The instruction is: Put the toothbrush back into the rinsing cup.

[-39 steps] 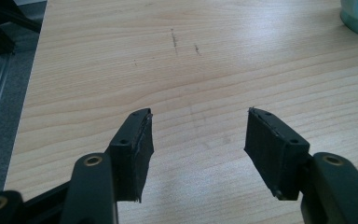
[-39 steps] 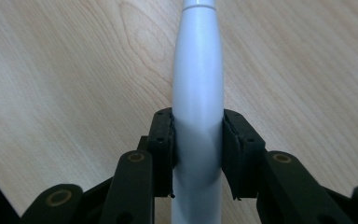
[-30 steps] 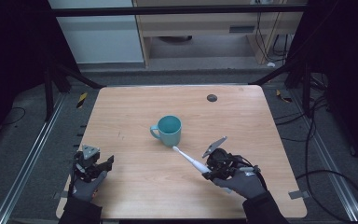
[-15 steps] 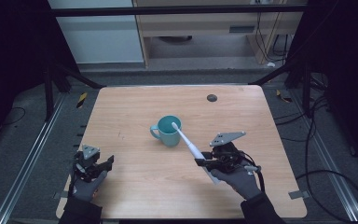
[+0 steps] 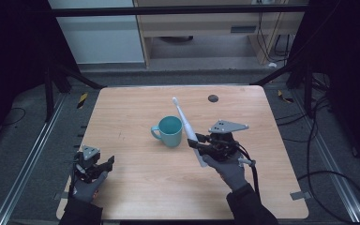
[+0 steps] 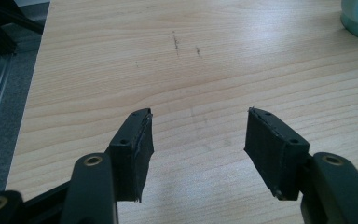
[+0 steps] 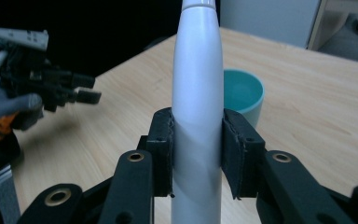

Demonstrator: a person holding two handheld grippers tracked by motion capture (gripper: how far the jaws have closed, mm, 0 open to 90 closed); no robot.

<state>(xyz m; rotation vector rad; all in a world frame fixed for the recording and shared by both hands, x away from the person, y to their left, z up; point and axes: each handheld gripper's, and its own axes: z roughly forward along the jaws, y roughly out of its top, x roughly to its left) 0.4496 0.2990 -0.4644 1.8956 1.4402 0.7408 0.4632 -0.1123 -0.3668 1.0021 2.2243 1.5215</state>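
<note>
One mug (image 5: 170, 131), one toothbrush (image 5: 186, 125), two tools: left tool (image 5: 95, 168), right tool (image 5: 201, 144).

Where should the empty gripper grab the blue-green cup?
Probably by the handle. The cup stands upright with its handle sticking out toward the open left gripper, so come from that left side and close on the loop.

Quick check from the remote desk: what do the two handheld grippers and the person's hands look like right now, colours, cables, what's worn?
Both grippers, left gripper and right gripper, are black with two flat padded jaws, brass-coloured pivot pins and a grey three-cornered top plate. A black cable trails from the right one. The person wears grey gloves and dark sleeves.
</note>
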